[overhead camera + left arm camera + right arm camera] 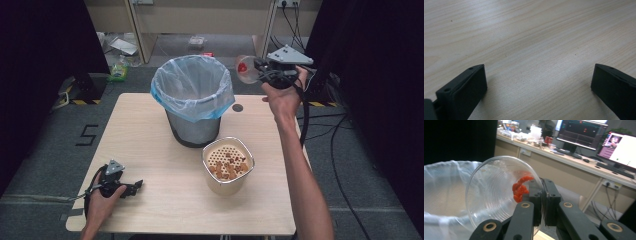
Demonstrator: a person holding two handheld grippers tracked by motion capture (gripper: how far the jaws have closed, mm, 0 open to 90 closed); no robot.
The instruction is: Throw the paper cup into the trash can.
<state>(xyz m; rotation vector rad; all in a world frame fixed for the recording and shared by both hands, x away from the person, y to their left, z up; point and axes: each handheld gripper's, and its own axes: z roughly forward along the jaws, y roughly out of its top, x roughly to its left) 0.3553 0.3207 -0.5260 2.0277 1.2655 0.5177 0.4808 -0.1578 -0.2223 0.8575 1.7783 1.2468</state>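
My right gripper (260,67) is raised beside the rim of a grey waste bin (194,100) lined with a pale blue bag, and it is shut on the rim of a clear plastic bowl (499,195). The bowl is tipped on edge toward the bin, with a clump of red scraps (520,188) clinging to its inside near the jaws. The clear bowl (246,70) shows to the right of the bin's rim. My left gripper (136,187) rests low over the table's front left, open, with nothing between its fingers (464,92).
A white square container (228,165) with a perforated insert and brown scraps stands in front of the bin. The wooden table (150,150) has a dark hole (237,107) near its back edge. Cables and desks lie beyond the table.
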